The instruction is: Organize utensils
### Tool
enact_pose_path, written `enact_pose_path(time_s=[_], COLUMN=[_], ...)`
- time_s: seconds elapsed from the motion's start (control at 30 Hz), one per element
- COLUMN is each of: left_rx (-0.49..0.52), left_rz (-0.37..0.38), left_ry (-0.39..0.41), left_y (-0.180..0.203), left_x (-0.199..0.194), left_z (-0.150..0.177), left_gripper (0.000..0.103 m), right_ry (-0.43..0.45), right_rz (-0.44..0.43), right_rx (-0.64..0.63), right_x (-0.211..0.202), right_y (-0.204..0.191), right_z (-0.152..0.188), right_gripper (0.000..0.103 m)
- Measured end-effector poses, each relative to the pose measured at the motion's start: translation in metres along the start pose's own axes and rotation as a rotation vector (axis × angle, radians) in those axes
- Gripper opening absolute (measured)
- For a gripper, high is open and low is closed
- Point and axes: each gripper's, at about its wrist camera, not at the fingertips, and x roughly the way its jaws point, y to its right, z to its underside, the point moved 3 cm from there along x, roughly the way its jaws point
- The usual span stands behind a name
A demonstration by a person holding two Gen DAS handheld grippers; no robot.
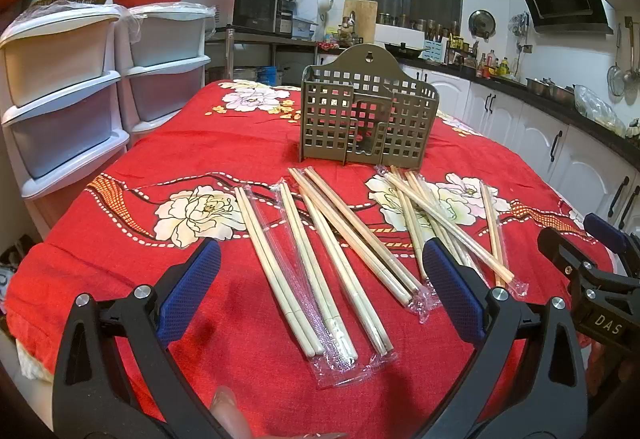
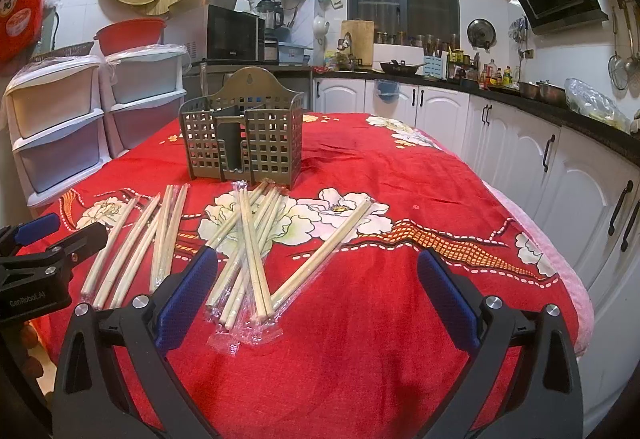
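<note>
Left gripper (image 1: pixel 320 279): fingers spread wide, nothing between them; held above the near edge of the bench, over the left cluster of chopsticks.
Right gripper (image 2: pixel 318 285): fingers spread wide, holding nothing; held above the bench beside the right cluster.
Chopsticks, left cluster (image 1: pixel 316 251): wrapped pairs in clear sleeves, lying flat, roughly fanned.
Chopsticks, right cluster (image 2: pixel 248 243): wrapped pairs crossed over one another; one pair (image 2: pixel 320 251) lies apart to the right.
Utensil holder (image 1: pixel 368 119): olive lattice caddy, upright, behind both clusters; contents cannot be determined.
Bench (image 2: pixel 400 167): covered by red floral cloth.
</note>
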Motion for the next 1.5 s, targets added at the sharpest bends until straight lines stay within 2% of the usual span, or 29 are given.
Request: enact_pose_path(time_s=[0.57, 0.9, 1.23, 1.5], left_rx=[-0.028, -0.087, -0.119, -0.163], left_rz=[-0.002, -0.036, -0.075, -0.08], left_ry=[-0.016, -0.046, -0.105, -0.214], left_y=[-0.008, -0.033, -0.065, -0.086], left_x=[0.003, 0.012, 0.033, 0.058], left_z=[-0.001, -0.016, -0.039, -0.046], left_gripper=[0.093, 0.093, 0.093, 0.093], right_ry=[-0.005, -0.049, -0.102, -0.15], right_rz=[-0.013, -0.058, -0.159, -0.223], right_rx=[-0.006, -0.06, -0.115, -0.174], right_x=[0.0, 0.018, 0.047, 0.082], right_y=[-0.003, -0.009, -0.031, -0.051], right_z=[-0.003, -0.026, -0.056, -0.074], right_gripper=[0.097, 0.097, 0.097, 0.097])
